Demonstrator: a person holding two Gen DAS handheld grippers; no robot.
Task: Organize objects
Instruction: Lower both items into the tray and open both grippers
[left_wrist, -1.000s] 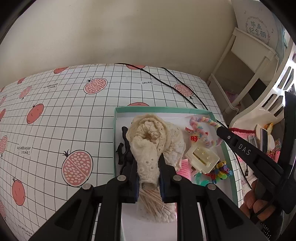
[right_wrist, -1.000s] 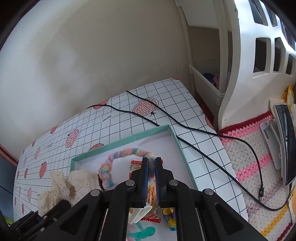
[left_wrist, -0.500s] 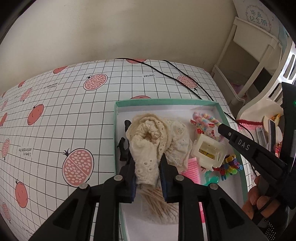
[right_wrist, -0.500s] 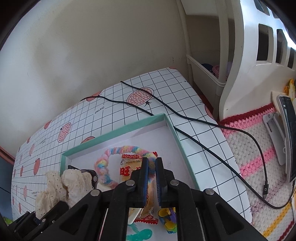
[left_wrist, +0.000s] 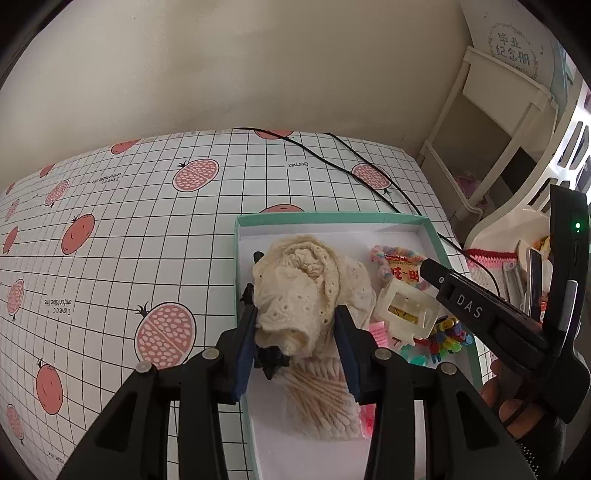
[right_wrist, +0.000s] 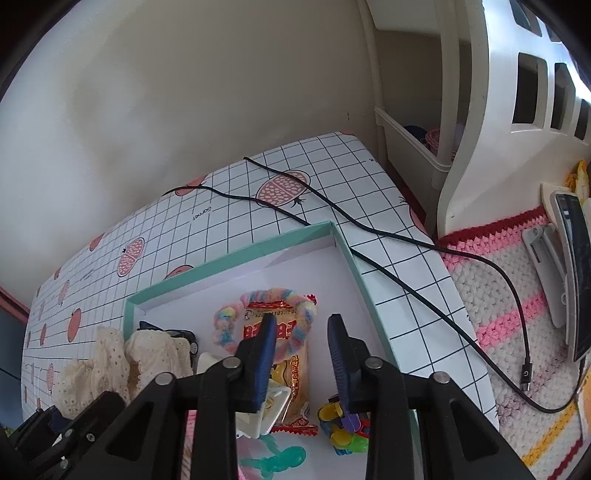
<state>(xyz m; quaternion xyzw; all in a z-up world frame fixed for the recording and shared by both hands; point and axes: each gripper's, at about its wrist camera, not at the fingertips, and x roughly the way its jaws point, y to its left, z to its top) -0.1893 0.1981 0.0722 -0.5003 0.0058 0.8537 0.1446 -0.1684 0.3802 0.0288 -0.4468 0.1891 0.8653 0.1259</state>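
Observation:
A mint-rimmed white box (left_wrist: 332, 218) lies on the pomegranate-print tablecloth. A cream lace cloth (left_wrist: 303, 273) rests inside it, bunched between the spread fingers of my left gripper (left_wrist: 296, 312), which is open. In the right wrist view my right gripper (right_wrist: 301, 319) is open above a yellow-and-red snack packet (right_wrist: 295, 365). The packet lies flat in the box (right_wrist: 236, 254), across a rainbow scrunchie (right_wrist: 225, 317). The right gripper's tip (left_wrist: 439, 271) also shows in the left wrist view, over the packet (left_wrist: 402, 271).
The box also holds a white claw clip (left_wrist: 406, 310), cotton swabs (left_wrist: 321, 391), colourful small clips (left_wrist: 450, 339) and a black clip (left_wrist: 271, 360). A black cable (right_wrist: 406, 236) runs past the box's far corner. A crochet mat (right_wrist: 498, 295) and a phone on a stand (right_wrist: 576, 266) sit right.
Both grippers have opened. The left one has let go of the lace cloth, and the right one has let go of the snack packet, which now lies on the scrunchie.

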